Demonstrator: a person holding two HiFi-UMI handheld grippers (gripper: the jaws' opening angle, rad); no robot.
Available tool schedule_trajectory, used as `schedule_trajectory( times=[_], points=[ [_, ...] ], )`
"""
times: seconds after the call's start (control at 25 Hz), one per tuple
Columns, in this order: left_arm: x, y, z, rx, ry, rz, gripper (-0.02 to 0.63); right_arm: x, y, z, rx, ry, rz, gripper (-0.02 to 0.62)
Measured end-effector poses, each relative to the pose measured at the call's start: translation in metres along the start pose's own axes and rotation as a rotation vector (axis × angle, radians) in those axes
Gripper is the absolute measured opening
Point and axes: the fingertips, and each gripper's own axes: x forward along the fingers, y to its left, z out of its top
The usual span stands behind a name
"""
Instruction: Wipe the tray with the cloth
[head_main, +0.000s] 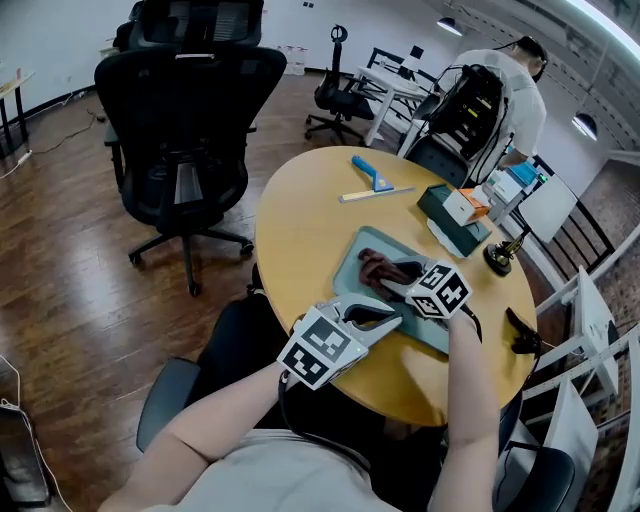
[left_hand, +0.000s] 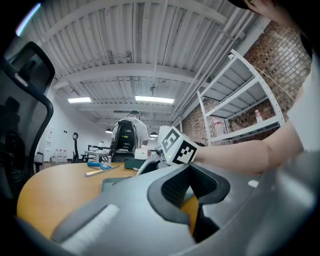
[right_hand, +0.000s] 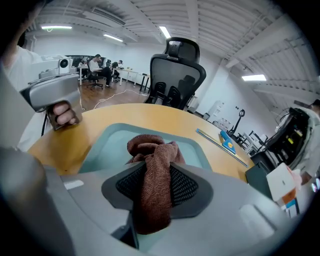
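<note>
Right gripper view shows the teal tray (right_hand: 107, 140) on the round wooden surface (right_hand: 65, 145), and the brown cloth (right_hand: 150, 150) is the only thing in it. The cloth's bunched end rests on the tray floor. Its tail runs back between the jaws of the right gripper (right_hand: 150, 187), which are clamped on it. In the head view the left gripper (head_main: 385, 318) lies at the tray's near corner, apart from the cloth. Its jaws stand slightly apart, with only the surface showing in the gap.
</note>
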Motion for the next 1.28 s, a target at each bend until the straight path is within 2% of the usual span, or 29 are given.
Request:
schedule_trajectory(
  times=[0.32,0.52,0.84,1.04,1.16,1.28],
  points=[
    [0.001,-0.001,-0.001,0.000,0.003,0.005,0.321,0.010,-0.046,-0.016,0.078,0.039,-0.107,0.137],
    [0.000,-0.002,0.000,0.003,-0.006,0.012,0.321,0.011,-0.059,-0.023,0.108,0.034,-0.149,0.137],
    [-0.002,-0.001,0.001,0.003,-0.013,0.013,0.321,0.012,-0.074,-0.031,0.063,0.100,-0.257,0.136],
    [-0.002,-0.001,0.001,0.005,-0.016,0.015,0.321,0.017,-0.083,-0.030,-0.040,0.201,-0.343,0.135],
    [-0.001,-0.001,0.002,0.007,-0.021,0.018,0.321,0.023,-0.081,-0.021,-0.073,0.218,-0.339,0.133],
    [-0.003,-0.001,0.004,0.009,-0.030,0.023,0.321,0.029,-0.080,-0.013,-0.032,0.181,-0.311,0.133]
  ],
)
